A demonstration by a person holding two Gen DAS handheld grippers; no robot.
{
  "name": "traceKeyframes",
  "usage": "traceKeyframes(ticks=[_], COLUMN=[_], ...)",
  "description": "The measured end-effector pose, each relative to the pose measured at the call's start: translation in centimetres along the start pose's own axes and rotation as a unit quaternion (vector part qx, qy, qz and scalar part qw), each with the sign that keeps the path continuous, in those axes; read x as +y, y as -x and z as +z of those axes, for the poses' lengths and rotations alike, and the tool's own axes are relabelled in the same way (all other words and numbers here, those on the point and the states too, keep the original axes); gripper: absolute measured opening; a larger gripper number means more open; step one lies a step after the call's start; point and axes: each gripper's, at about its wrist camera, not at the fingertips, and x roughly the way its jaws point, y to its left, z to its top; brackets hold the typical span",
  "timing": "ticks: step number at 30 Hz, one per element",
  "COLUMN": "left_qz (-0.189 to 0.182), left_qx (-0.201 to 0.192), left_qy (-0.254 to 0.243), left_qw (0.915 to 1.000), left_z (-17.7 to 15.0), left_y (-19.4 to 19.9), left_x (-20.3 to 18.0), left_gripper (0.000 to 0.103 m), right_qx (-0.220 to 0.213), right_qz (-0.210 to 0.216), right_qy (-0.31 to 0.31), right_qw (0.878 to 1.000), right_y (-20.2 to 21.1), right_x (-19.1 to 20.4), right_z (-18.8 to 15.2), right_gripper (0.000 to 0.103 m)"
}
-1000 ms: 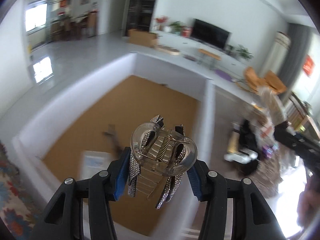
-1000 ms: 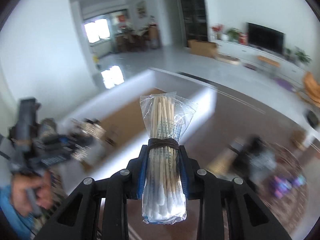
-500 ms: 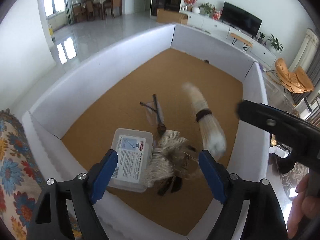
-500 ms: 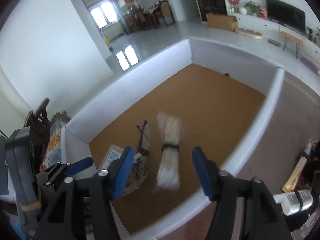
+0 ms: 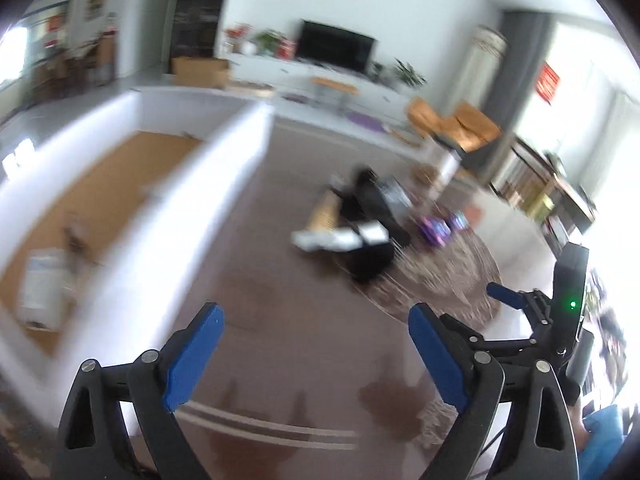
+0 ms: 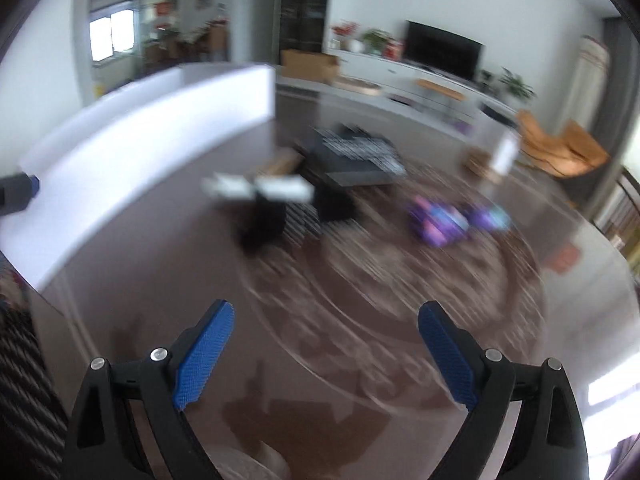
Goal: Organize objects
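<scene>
Both tools have swung off the white-walled box (image 5: pixel 224 184) toward the dark table's clutter (image 6: pixel 344 168). Left gripper (image 5: pixel 316 344) and right gripper (image 6: pixel 326 344), jaws just opened wide, hold nothing; the hair clip and swab bundle lie released in the box, far left.

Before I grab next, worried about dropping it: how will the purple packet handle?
The purple packet looks small and low, so it is probably light. It lies flat on the mat, so it is unlikely to roll. Its bright wrap may be slippery; blur hides more.
</scene>
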Motion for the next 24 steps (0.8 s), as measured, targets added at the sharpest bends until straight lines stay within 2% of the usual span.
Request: traceKeyframes(ticks=[4,7,9,12,14,19,24], left_qz=[0.010,0.032,0.045,0.060,0.072,0.072,0.066], left_qx=[0.050,0.068,0.070,0.068,0.067,0.057,0.066], left_qy=[-0.040,-0.057,-0.061,-0.064,-0.063,-0.065,-0.050], left_qw=[0.9979,0.9956,0.9946,0.9938,0.9931,0.9936,0.9944], left_z=[-2.1,-3.5,-4.0,-4.5,-5.0,-5.3,-5.4], left_y=[-5.5,-7.7,-8.5,-9.0,-9.2,-9.3,-9.7], left_x=[-3.6,-3.8,-3.7,-2.7,-2.4,-2.3,-1.7], left_gripper=[0.094,0.094,0.094,0.094,0.094,0.094,0.094], right_qx=[0.037,0.042,0.046,0.041,0.049,0.054,0.054], right_qz=[-0.035,-0.035,-0.031,-0.037,-0.035,-0.037,-0.037], right_qy=[-0.061,-0.101,-0.123,-0.121,-0.118,-0.122,-0.122], right_qw=[0.997,0.993,0.991,0.991,0.991,0.990,0.990], right_y=[-0.2,-0.3,-0.6,-0.5,-0.9,-0.7,-0.8], right_x=[-6.4,-8.7,-8.9,-8.9,-8.8,-8.8,-8.8], right_z=[-5.0,-7.2,-7.7,-7.6,-7.4,-7.5,-7.5], right_gripper=[0.094,0.094,0.094,0.095,0.101,0.103,0.103])
